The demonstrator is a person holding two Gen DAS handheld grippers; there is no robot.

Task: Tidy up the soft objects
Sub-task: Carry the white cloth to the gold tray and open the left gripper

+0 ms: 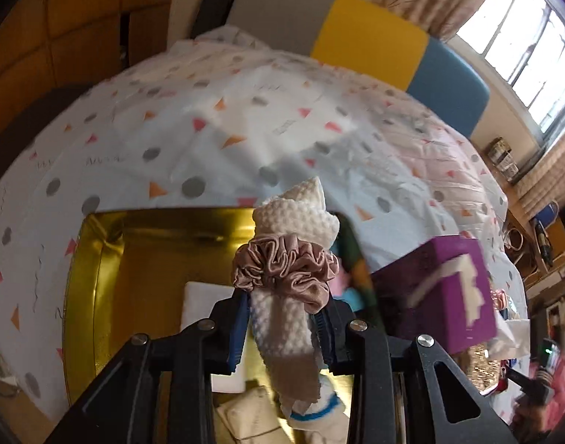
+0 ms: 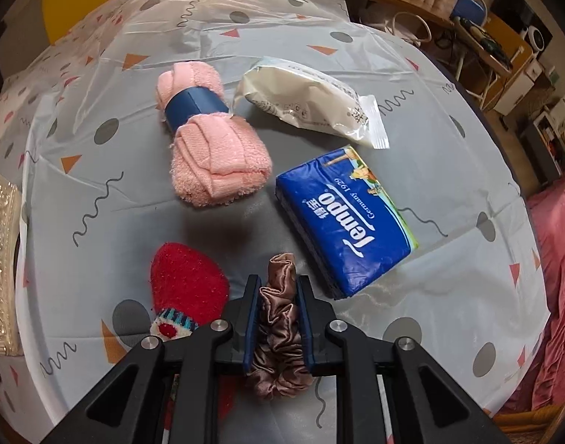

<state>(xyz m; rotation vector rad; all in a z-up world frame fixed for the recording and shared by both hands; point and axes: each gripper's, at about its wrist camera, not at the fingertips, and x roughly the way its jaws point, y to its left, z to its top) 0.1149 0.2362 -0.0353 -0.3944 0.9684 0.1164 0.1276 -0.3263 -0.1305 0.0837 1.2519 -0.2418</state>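
Covering table (image 2: 97, 85): patterned plastic sheet; window (image 1: 534, 44) beyond.

Tablecloth (image 2: 141, 192): white, with grey dots, orange and pink triangles, dark squiggles. Towel roll (image 2: 216, 148): pink, navy band. Tissue pack (image 2: 349, 218): blue, white lettering. Scrunchie (image 2: 278, 318): brown satin. Sock (image 2: 186, 288): red. Tin (image 1: 97, 277): gold. Box (image 1: 438, 296): purple.

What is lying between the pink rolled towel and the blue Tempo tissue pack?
Nothing: in the right wrist view only bare patterned tablecloth separates the pink rolled towel from the Tempo tissue pack.
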